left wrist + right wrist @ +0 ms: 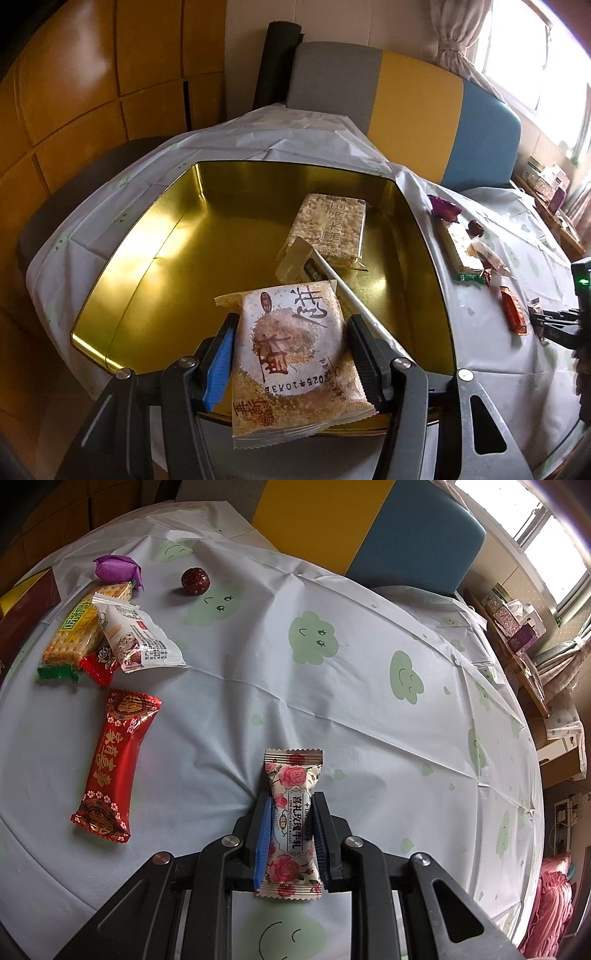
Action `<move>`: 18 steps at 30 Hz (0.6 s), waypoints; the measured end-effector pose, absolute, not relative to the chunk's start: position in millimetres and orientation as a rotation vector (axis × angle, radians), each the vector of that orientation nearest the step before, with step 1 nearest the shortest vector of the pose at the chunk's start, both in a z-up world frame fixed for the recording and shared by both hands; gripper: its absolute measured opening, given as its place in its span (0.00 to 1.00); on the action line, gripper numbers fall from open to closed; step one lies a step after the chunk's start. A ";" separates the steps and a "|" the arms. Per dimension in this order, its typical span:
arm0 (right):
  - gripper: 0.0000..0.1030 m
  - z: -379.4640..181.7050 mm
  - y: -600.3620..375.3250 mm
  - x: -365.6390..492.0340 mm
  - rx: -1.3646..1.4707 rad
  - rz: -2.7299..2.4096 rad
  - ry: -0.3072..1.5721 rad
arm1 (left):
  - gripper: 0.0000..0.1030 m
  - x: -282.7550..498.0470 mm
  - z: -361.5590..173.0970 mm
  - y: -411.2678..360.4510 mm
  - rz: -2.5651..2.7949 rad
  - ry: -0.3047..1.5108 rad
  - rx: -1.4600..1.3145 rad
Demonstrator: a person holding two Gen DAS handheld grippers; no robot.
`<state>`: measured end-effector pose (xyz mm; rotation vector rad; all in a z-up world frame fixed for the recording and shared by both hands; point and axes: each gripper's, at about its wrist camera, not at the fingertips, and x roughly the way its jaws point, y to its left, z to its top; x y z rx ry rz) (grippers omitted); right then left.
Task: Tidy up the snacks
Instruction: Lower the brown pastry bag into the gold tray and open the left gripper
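- The gold tin (pixel 155 236) sat open on the white tablecloth (pixel 491 354), its mirrored floor mostly bare.
- Inside it, toward the far right corner, lay a rice cracker pack (pixel 332 225) flat on the bottom, with a smaller tan packet (pixel 295 258) tilted against its near end and a thin white stick-like piece (pixel 343 291) slanting from that packet toward the near rim.
- The left gripper (pixel 291 354) was closed on a pale sesame snack pack (pixel 291 354), one jaw pressed to each side; the pack hung over the tin's near edge (its far end already above the gold floor).
- The right gripper (pixel 291 834) was clamped on a rose-printed nougat (pixel 293 819), held lengthwise between the jaws just above the tablecloth (pixel 369 701), well apart from the other snacks.
- To the right gripper's left lay a long red candy bar (pixel 114 760) by itself on the cloth.
- Farther back sat a cluster: a yellow cracker pack (pixel 75 631), a white snack bag (pixel 136 635) lying across it, and a small red packet (pixel 101 664) touching both.
- Behind those were a purple wrapped sweet (pixel 116 568) and, apart from it, a dark red round candy (pixel 195 580).
- A red-and-yellow box (pixel 26 605) stood at the far left edge of the right wrist view.
- Grey, yellow and blue chair backs (pixel 417 110) stood behind the table.
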<state>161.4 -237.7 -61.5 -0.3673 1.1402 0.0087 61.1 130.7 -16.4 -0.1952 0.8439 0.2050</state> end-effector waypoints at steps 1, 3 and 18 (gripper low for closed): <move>0.21 -61.6 -237.8 161.2 -0.366 0.008 1.140 | 0.57 61.6 -17.2 130.7 0.204 0.846 -0.194; 0.21 -61.6 -237.5 161.0 -0.365 0.009 1.140 | 0.57 63.6 -18.5 131.1 0.207 0.848 -0.190; 0.21 -60.2 -235.3 158.9 -0.376 0.001 1.133 | 0.58 67.1 -25.4 136.1 0.232 0.868 -0.196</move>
